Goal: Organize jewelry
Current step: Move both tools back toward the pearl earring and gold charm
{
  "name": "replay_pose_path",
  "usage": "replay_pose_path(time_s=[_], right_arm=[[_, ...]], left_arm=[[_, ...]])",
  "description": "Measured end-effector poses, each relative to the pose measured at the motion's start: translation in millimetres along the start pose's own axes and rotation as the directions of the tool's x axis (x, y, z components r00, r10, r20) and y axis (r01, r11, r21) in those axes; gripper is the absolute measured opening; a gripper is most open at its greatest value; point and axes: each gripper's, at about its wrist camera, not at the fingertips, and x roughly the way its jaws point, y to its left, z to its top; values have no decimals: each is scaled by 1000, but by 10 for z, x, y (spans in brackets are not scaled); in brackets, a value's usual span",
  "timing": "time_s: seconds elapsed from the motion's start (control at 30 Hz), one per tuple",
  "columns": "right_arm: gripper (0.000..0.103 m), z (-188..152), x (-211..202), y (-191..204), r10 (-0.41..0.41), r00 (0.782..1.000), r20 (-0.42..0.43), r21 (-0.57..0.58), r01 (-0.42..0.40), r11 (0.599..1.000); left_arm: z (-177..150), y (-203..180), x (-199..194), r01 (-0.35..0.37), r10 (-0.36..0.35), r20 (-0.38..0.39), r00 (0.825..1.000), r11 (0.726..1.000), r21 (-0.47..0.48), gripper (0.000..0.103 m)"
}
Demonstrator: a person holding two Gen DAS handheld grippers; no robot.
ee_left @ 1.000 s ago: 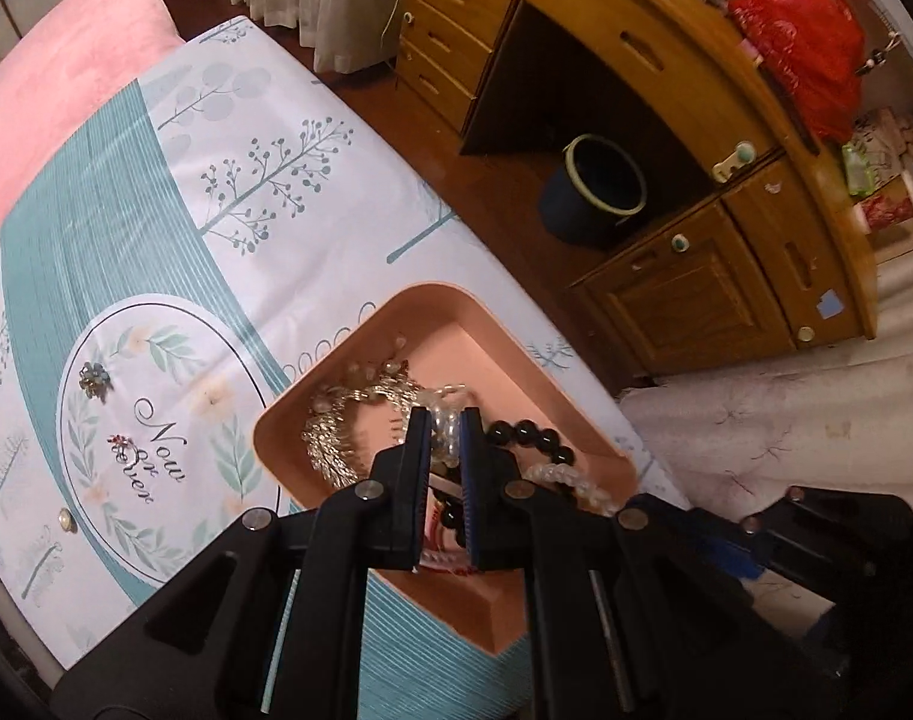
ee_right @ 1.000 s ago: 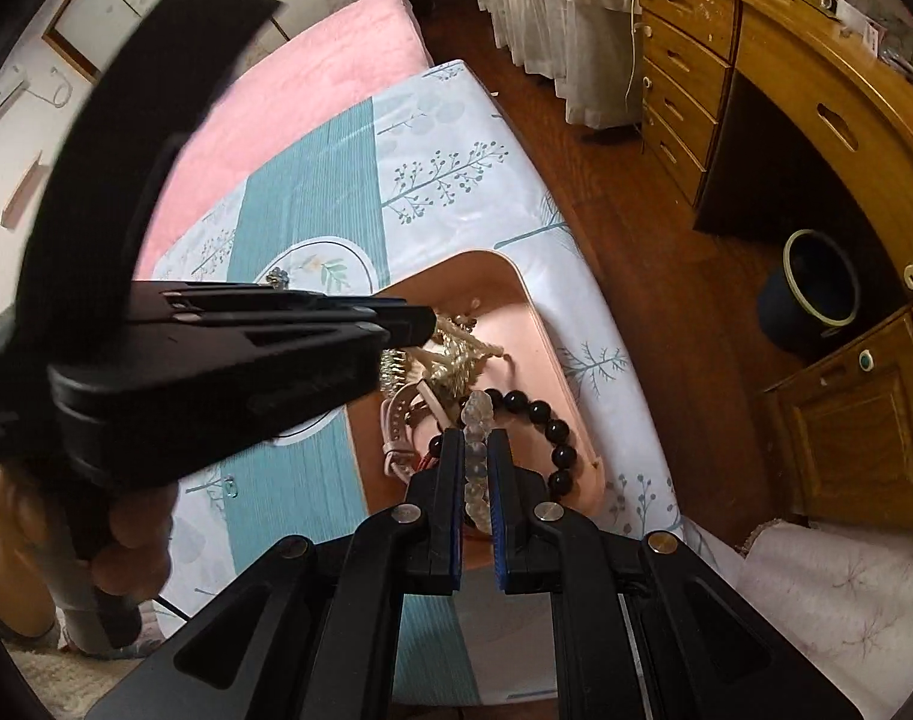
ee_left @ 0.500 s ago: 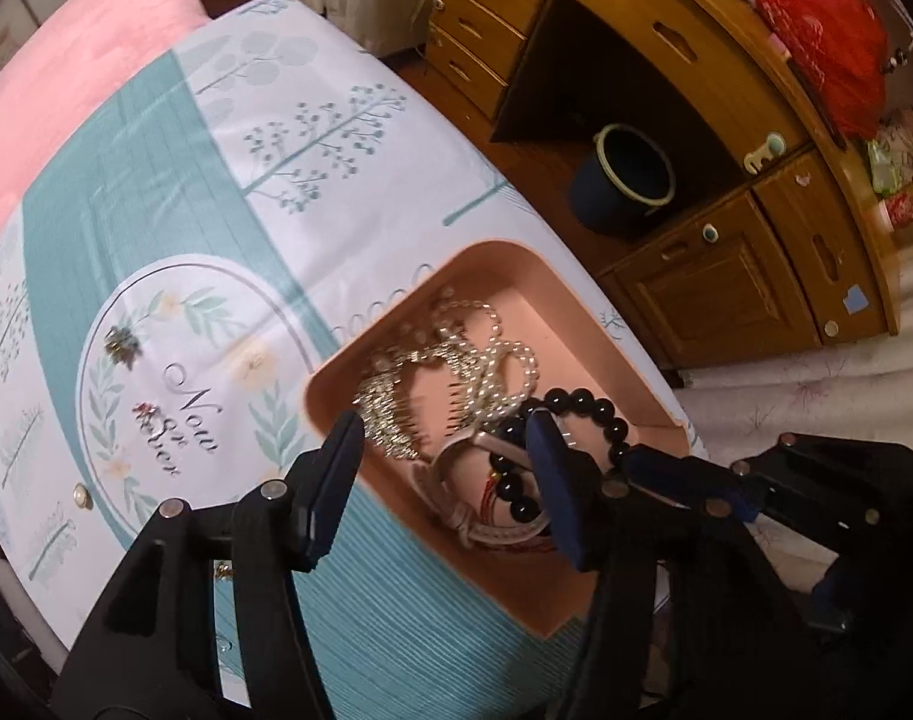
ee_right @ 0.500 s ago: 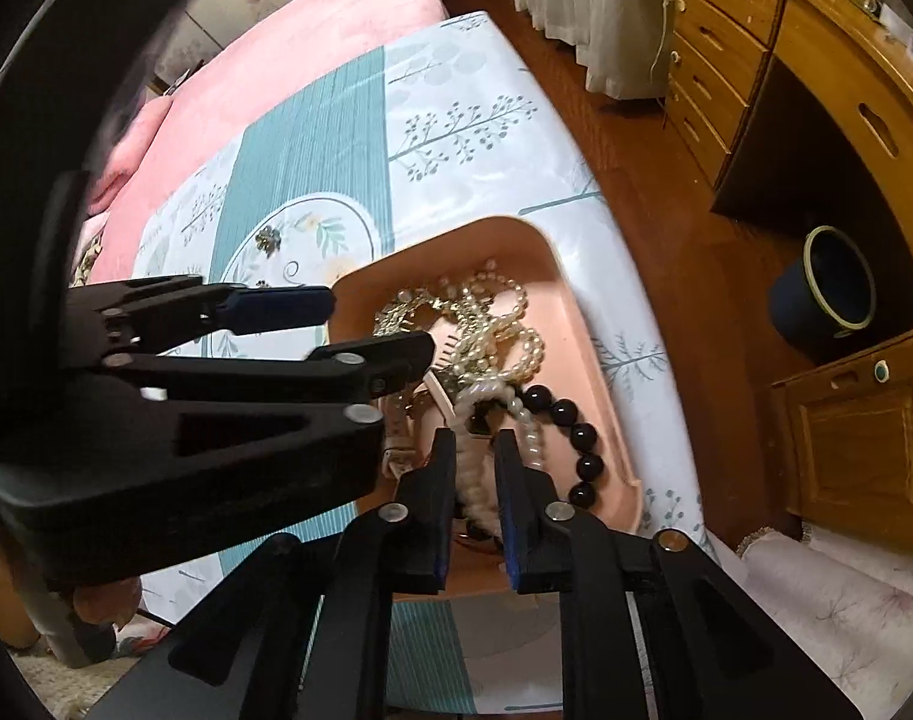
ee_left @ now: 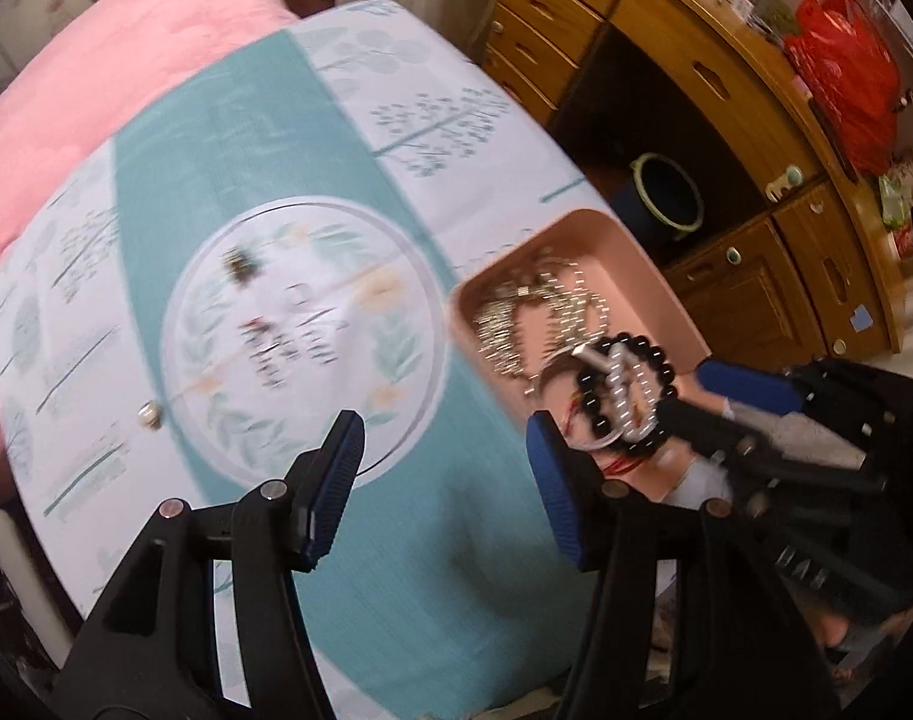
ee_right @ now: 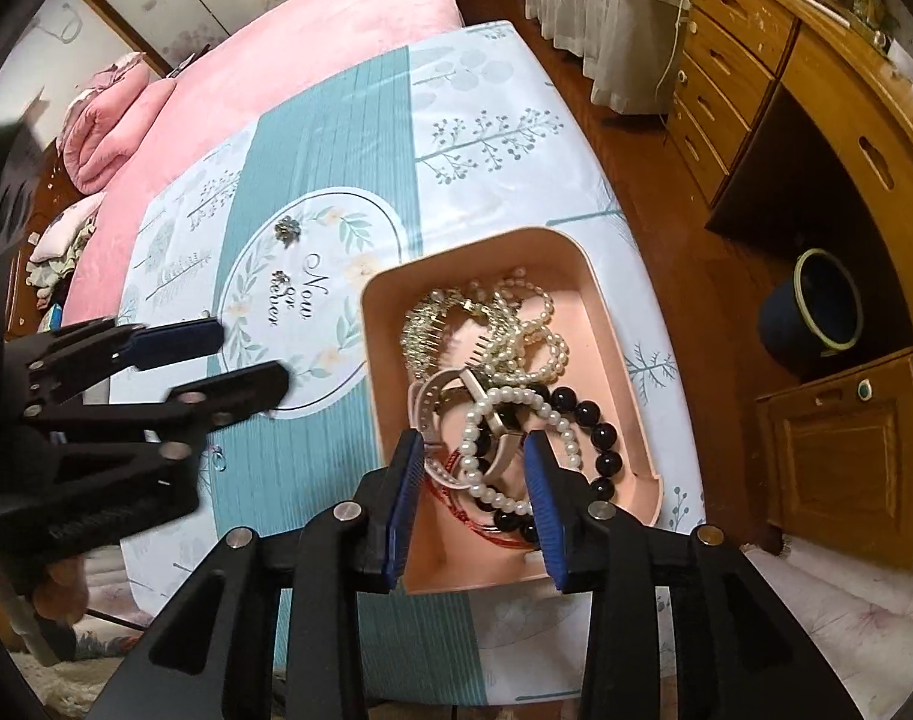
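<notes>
A pink tray (ee_right: 594, 276) on the printed cloth holds a heap of jewelry: a white pearl bracelet (ee_right: 519, 402), a black bead bracelet (ee_right: 600, 432), a silver comb (ee_right: 423, 333) and a pink watch strap (ee_right: 426, 405). My right gripper (ee_right: 474, 501) is open above the tray's near end, empty. My left gripper (ee_left: 444, 480) is open and empty over the cloth, left of the tray (ee_left: 648, 264). Two small brooches (ee_right: 288, 232) (ee_right: 280, 279) and a small ring (ee_left: 149, 414) lie loose on the cloth.
A pink mattress (ee_right: 288, 60) lies behind the cloth. A wooden desk with drawers (ee_right: 816, 120) and a dark bin (ee_right: 816, 306) stand to the right, across a wood floor. The cloth's right edge drops off beside the tray.
Both grippers opened. The right one let the pearl bracelet fall into the tray. The left one swung left, away from the tray, over the cloth.
</notes>
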Motion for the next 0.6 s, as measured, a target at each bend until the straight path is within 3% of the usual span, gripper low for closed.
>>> replay_pose_path(time_s=[0.3, 0.6], right_arm=[[35, 61, -232, 450, 4, 999, 37, -65, -2, 998], [35, 327, -294, 1053, 38, 998, 51, -162, -29, 986]], left_arm=[[-425, 819, -369, -60, 67, 37, 997, 984, -167, 53], [-814, 1782, -443, -140, 163, 28, 986, 915, -378, 53]])
